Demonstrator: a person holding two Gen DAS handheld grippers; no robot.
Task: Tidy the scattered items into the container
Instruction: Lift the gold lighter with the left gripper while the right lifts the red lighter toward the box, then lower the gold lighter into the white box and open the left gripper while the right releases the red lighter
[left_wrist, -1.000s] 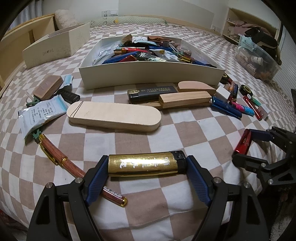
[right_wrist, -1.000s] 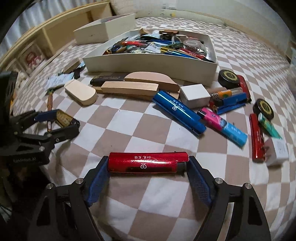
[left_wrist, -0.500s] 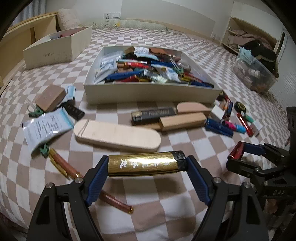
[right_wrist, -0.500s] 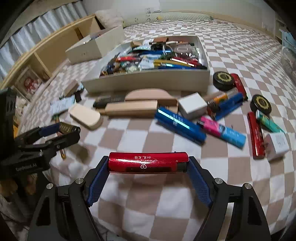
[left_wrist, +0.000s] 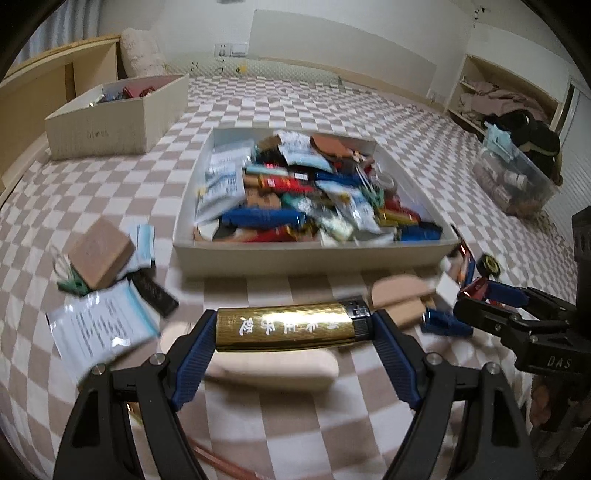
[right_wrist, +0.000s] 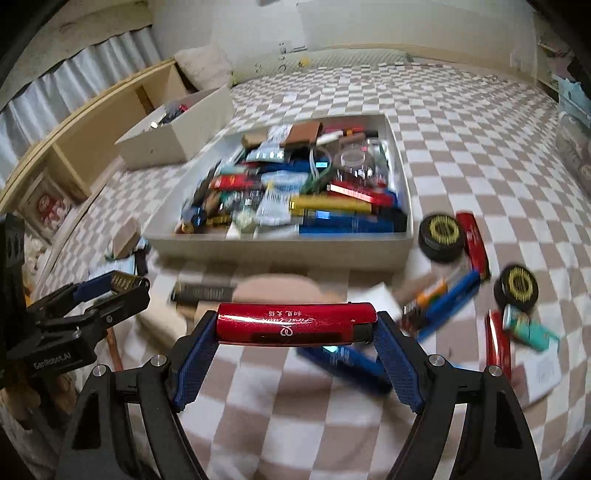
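My left gripper (left_wrist: 293, 328) is shut on a gold lighter (left_wrist: 284, 326), held crosswise above the checkered bed. My right gripper (right_wrist: 295, 326) is shut on a red lighter (right_wrist: 291, 323), also lifted. Both are in front of the white tray (left_wrist: 306, 258), which is full of lighters, packets and small items; it also shows in the right wrist view (right_wrist: 280, 253). The right gripper shows at the right of the left wrist view (left_wrist: 491, 295), the left gripper at the left of the right wrist view (right_wrist: 110, 288).
Scattered on the bed: wooden pieces (left_wrist: 269, 365), a white packet (left_wrist: 99, 325), a brown block (left_wrist: 99, 253), blue lighters (right_wrist: 448, 302), red lighters (right_wrist: 474, 238), black round tins (right_wrist: 441, 232). A second box (left_wrist: 114, 114) stands far left. A plastic bin (left_wrist: 513, 181) sits right.
Both grippers have risen and tilted, each still holding its lighter; the tray's inside now shows more fully and the bed items look lower and blurred.
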